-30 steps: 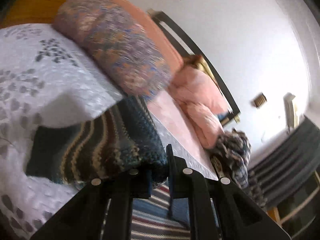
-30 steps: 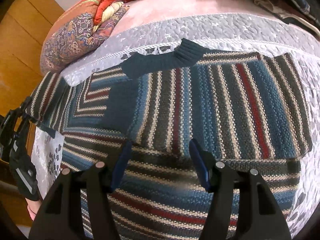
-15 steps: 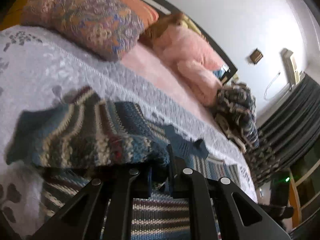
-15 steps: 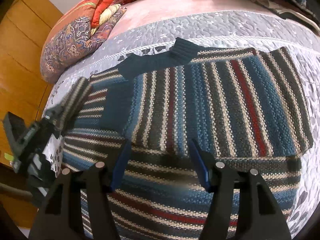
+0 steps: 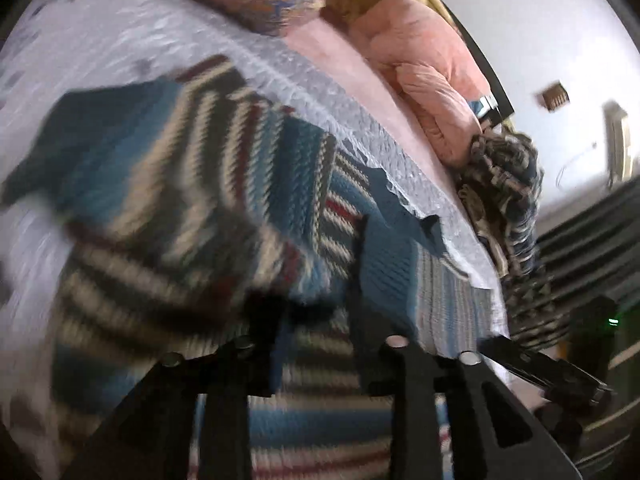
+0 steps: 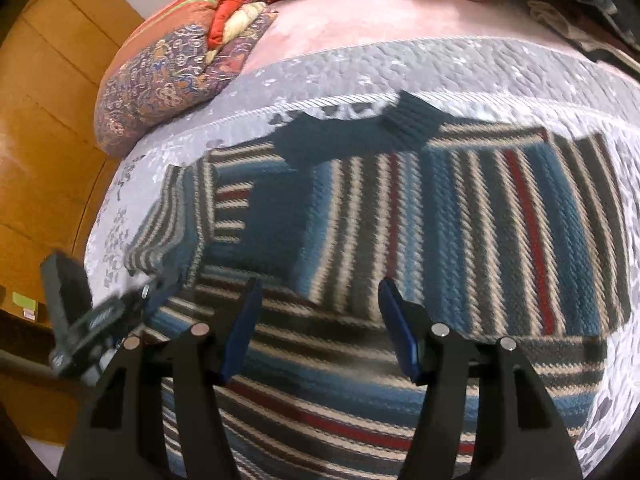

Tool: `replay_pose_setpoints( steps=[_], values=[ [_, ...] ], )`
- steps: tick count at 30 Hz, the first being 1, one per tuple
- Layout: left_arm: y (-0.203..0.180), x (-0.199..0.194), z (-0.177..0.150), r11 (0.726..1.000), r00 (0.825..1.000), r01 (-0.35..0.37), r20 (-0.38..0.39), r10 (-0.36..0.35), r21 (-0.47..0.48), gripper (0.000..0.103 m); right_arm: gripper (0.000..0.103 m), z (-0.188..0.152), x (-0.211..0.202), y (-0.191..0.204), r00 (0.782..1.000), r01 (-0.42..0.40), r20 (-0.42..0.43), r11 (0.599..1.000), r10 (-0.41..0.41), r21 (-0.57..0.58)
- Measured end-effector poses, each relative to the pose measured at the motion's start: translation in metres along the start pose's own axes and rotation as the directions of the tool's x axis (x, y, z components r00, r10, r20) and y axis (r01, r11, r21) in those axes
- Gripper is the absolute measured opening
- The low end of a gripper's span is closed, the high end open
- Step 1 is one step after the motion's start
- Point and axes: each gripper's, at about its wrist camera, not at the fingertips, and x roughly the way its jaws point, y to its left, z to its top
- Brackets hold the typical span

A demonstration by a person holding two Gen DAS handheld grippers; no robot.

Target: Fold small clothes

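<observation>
Home bedroom: quilted bed (image 6: 460,64), pillows (image 6: 160,92), wooden wardrobe (image 6: 48,100).

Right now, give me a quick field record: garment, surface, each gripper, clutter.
garment: striped knit sweater, spread on the bed, one sleeve folded in over the body
surface: grey-white quilted bedspread over a pink sheet
left gripper: open, at the sleeve end; whether it touches the fabric is blurred
right gripper: open, low over the hem, holding nothing
clutter: patterned pillow at the far-left corner in the right wrist view; pink duvet and a dark patterned garment pile further along
</observation>
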Motion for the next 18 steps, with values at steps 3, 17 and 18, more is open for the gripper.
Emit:
replay_pose_setpoints(
  steps=[3,17,18],
  values=[
    [0.004,-0.043,-0.001,0.998,0.999,-0.007,0.053,0.011,-0.062,0.043,0.061,0.009,0.005,0.025,1.000,-0.022,-0.011,0.999,0.022,-0.029],
    [0.071,-0.104,0.039,0.896,0.875,-0.404,0.205,0.438,-0.187,0.048,0.063,0.012,0.076,0.183,0.983,-0.077,-0.181,0.940,0.016,-0.333],
    [0.074,-0.109,0.041,0.883,0.858,-0.427,0.219,0.464,-0.197,0.048,0.068,0.011,0.080,0.190,0.982,-0.074,-0.188,0.932,0.006,-0.354]
  ],
)
